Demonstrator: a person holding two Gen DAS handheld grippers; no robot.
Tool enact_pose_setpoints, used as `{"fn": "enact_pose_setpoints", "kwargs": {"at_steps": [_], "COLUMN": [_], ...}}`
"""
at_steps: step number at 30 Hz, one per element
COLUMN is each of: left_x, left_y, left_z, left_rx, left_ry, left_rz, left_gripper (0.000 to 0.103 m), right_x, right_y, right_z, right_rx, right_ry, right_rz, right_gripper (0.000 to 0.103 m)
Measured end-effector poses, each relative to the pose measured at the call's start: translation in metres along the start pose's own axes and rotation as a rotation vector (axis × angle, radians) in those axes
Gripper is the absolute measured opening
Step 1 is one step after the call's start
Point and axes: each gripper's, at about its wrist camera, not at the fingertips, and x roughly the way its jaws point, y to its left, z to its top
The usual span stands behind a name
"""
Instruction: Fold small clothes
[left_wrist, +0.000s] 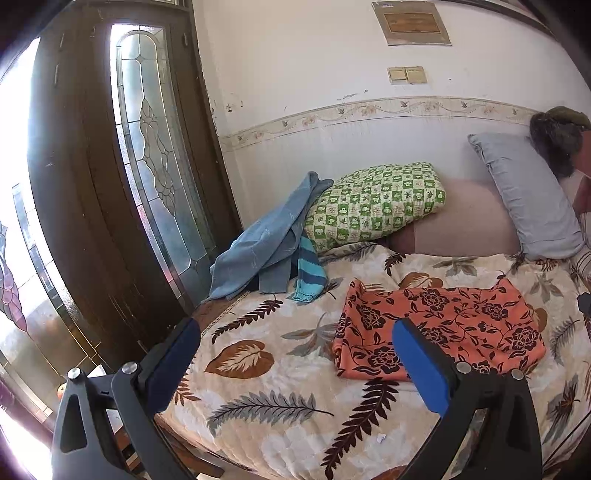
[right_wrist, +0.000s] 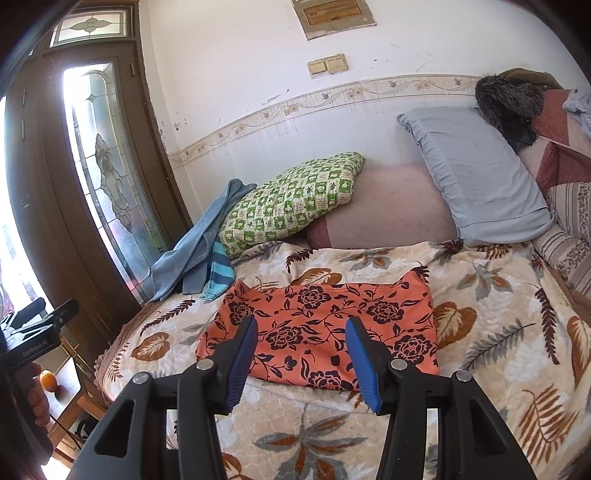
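Leaf-print bedspread (right_wrist: 480, 369) carries the orange floral garment (right_wrist: 321, 325), apparently already folded flat mid-bed. Left gripper (left_wrist: 295, 354) and right gripper (right_wrist: 301, 354) hover above it, released and empty. Blue clothes (right_wrist: 192, 258) by the door look unfolded.

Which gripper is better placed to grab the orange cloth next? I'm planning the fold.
Probably the right gripper: it is open and the orange cloth lies centred ahead of it. The left gripper, also open, faces mostly bedspread, the cloth off to one side.
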Motion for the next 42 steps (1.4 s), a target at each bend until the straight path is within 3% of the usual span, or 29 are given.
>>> {"fn": "enact_pose_setpoints", "kwargs": {"at_steps": [24,35,42], "left_x": [0.015,0.001,0.018], "left_y": [-0.016,-0.021,-0.036], "left_z": [-0.005,-0.005,-0.005], "left_rx": [0.039,0.054,0.046], "left_ry": [0.047,0.036,0.087], "left_rz": [-0.015,-0.013,-0.083], "left_gripper": [0.103,0.103,0.103], "right_x": [0.000,-0.017,-0.028], "right_y": [-0.021,-0.024,-0.043], "right_z": [-0.005,-0.007,-0.012], "right_rx": [0.034,0.044,0.062], "right_ry": [0.014,-0.015,-0.011], "right_rz": [-0.047,-0.055,-0.118], "right_gripper": [0.053,0.053,0.055]}}
